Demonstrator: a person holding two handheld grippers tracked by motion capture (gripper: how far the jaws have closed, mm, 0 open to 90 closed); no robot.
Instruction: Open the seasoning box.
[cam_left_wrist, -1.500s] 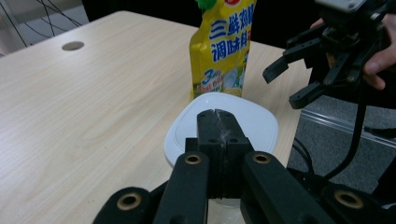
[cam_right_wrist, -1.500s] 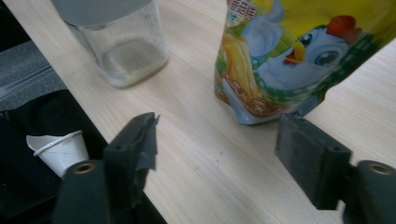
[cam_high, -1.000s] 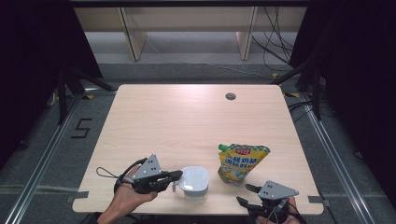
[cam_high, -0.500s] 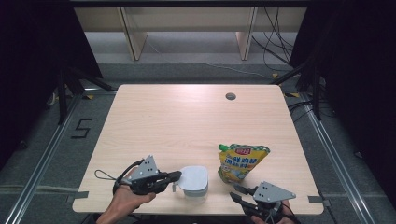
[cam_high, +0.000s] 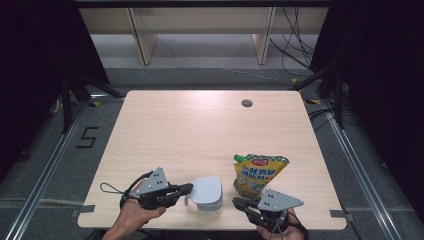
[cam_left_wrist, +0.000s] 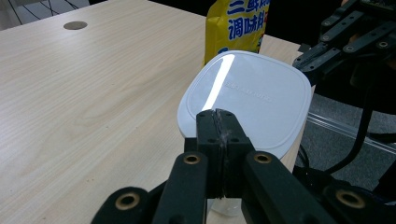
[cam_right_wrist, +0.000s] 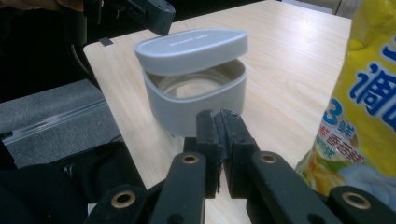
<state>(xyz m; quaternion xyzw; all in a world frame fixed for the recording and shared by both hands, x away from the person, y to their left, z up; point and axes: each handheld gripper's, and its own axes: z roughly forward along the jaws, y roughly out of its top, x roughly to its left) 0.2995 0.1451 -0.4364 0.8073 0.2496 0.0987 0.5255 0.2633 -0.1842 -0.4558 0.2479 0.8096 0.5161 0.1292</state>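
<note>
White rounded plastic lid (cam_right_wrist: 191, 44) sits tilted on its grey tub (cam_right_wrist: 196, 100), pinched by left gripper (cam_high: 183, 190) jaws to lift; right gripper (cam_high: 239, 202) jaws just closed, empty.

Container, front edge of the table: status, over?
Left gripper shut on the lid, lifting one side. Right gripper shut, empty, its fingers just closed. Container part open. Pouch upright beside it, nothing in the way.
</note>
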